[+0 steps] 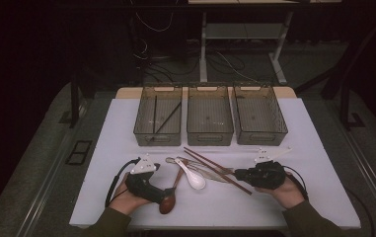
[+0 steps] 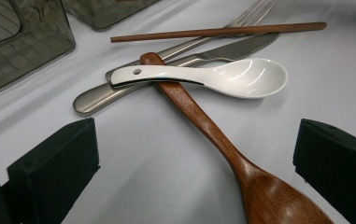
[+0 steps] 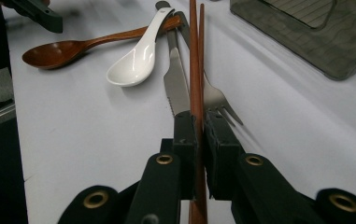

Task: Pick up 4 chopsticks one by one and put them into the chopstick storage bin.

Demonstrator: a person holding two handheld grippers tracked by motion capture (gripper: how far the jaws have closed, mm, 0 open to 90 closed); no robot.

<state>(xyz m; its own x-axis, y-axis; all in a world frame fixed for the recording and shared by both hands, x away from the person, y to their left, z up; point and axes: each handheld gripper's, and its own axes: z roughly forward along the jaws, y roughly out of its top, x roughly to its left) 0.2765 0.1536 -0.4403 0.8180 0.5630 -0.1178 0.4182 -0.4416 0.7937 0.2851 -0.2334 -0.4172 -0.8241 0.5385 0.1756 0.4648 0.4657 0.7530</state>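
Each of the person's hands carries a black tool with a chunky matte body. The left gripper [image 1: 145, 180] has a pale grey three-cornered plate on its top, and a thin black cable curves away from it in a loop. The right gripper [image 1: 238, 174] has the same kind of pale plate and a black cable behind it. In the right gripper view, the black fingers [image 3: 185, 135] are flat rectangular blocks, fixed on angled black arms with round brass-coloured rivets. In the left gripper view, the fingers [image 2: 54, 168] look like thick black foam-like pads. The sleeves [image 1: 107, 223] are dark olive-green.
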